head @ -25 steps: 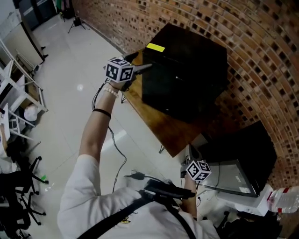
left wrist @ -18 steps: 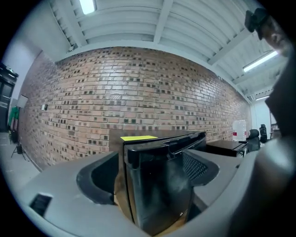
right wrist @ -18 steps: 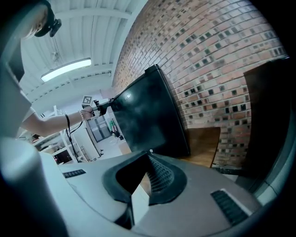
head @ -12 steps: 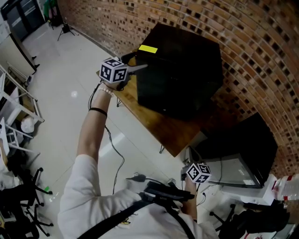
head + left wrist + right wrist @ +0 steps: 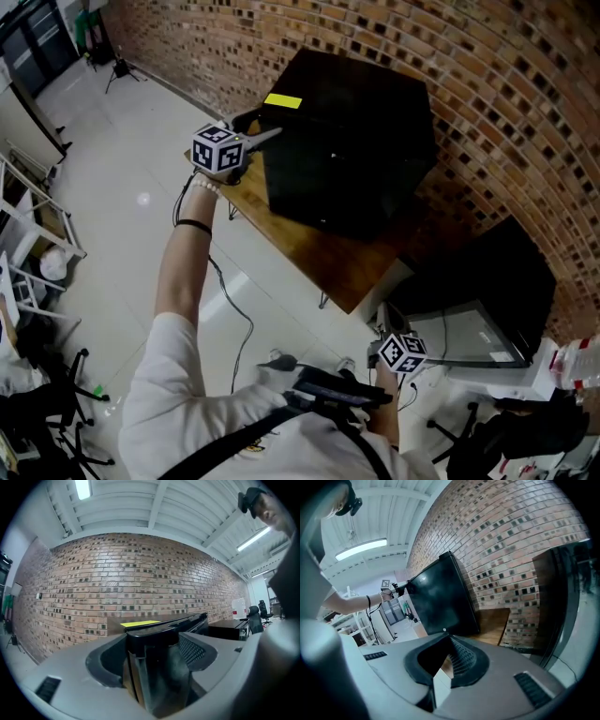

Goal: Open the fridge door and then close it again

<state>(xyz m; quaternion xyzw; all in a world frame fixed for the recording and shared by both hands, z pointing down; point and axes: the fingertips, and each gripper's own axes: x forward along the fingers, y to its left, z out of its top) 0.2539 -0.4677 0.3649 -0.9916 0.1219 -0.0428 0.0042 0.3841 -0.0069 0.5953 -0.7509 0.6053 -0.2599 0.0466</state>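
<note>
Right gripper view shows the right gripper [image 5: 447, 673] nearest the person, held low by the body with its jaws clenched on nothing. It has no part in this step and is best kept clear of the door's swing.

Further out, the wooden tabletop [image 5: 342, 267] carries the black fridge [image 5: 352, 141], which stands close to the brick wall [image 5: 487, 84] with a yellow sticker [image 5: 282, 100] on its top. At arm's length the left gripper [image 5: 266, 137] points level at an upper corner of the fridge door [image 5: 440, 604], on the side toward the open floor. Its own view shows the jaws grasping that dark door edge.

Whether the door has come off its seal I cannot tell; at most it is barely ajar. I judge the step in hand to be the opening pull. To do it well, keep the grip firm on the edge and draw the hand in an arc about the door's hinge line, not straight back, so the jaws do not slip off. Pull smoothly, since a small fridge may slide on the tabletop if jerked.
</note>
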